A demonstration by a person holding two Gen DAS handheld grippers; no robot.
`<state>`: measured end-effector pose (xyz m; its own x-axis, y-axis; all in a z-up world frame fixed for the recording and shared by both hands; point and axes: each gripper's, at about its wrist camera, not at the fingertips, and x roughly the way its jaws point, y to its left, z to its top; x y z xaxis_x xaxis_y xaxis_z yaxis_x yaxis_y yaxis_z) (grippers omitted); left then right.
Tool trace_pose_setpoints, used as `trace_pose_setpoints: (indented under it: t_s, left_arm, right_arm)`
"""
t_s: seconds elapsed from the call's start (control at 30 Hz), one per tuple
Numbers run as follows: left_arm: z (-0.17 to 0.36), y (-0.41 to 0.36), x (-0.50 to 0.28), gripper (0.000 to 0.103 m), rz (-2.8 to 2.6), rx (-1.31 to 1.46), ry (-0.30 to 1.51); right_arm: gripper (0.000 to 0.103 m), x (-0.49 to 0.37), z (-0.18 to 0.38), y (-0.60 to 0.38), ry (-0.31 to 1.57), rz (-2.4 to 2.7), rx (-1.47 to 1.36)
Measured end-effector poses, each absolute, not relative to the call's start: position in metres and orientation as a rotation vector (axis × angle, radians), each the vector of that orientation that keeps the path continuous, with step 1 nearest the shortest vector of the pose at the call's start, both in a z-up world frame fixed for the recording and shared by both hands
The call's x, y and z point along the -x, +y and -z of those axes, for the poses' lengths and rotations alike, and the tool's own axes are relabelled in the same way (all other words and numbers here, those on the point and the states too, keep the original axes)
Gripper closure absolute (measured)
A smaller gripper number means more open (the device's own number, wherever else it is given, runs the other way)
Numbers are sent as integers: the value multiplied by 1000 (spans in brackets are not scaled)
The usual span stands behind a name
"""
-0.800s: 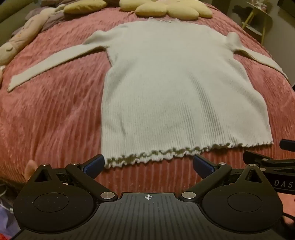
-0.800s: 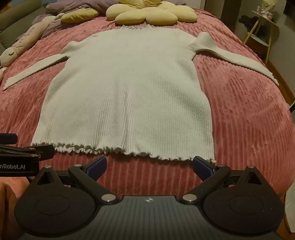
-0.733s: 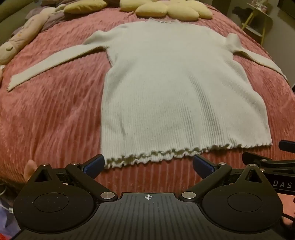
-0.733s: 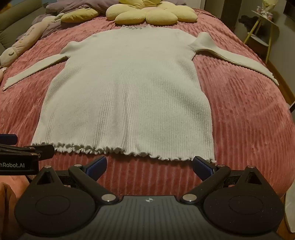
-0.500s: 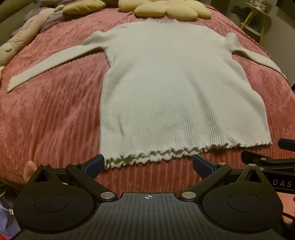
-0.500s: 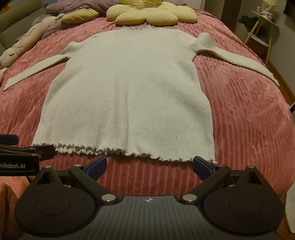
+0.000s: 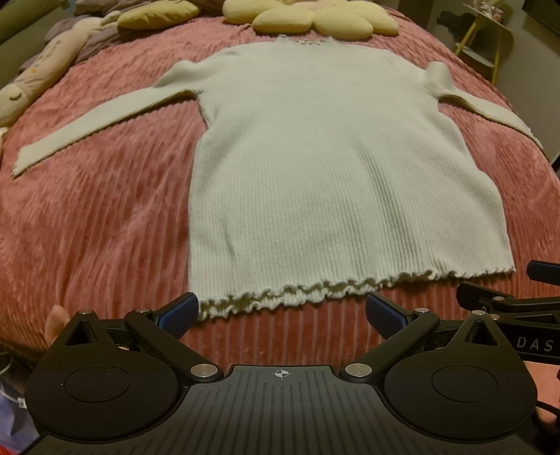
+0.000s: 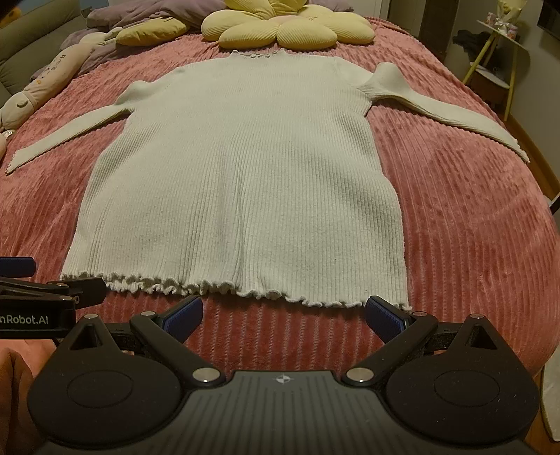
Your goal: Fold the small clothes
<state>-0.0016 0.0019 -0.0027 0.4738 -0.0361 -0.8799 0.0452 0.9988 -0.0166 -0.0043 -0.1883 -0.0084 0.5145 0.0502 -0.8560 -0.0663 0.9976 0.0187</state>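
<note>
A cream ribbed sweater (image 7: 336,182) (image 8: 241,189) lies flat on a pink ribbed bedspread (image 7: 98,224) (image 8: 472,238), both sleeves spread out and its frilled hem nearest me. My left gripper (image 7: 281,311) hovers open just short of the hem's left half, nothing between its blue pads. My right gripper (image 8: 285,313) is open too, just short of the hem's right half and empty. Each gripper's tip shows at the edge of the other's view.
A yellow flower-shaped cushion (image 7: 311,19) (image 8: 287,29) lies beyond the collar. A long plush toy (image 7: 38,77) (image 8: 38,87) rests along the bed's left side. A small yellow-legged side table (image 8: 500,45) stands past the right edge of the bed.
Both grippers have crept slightly toward the hem and stay wide open. The sweater has not moved.
</note>
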Motion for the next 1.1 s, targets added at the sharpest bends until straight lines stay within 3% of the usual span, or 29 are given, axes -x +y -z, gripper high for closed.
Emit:
trace_pose_setpoints:
  t_s: [1.1]
  left_arm:
    - [4, 3, 3, 0, 52, 0, 1083]
  right_arm:
    - [4, 6, 7, -191, 1011, -67, 1]
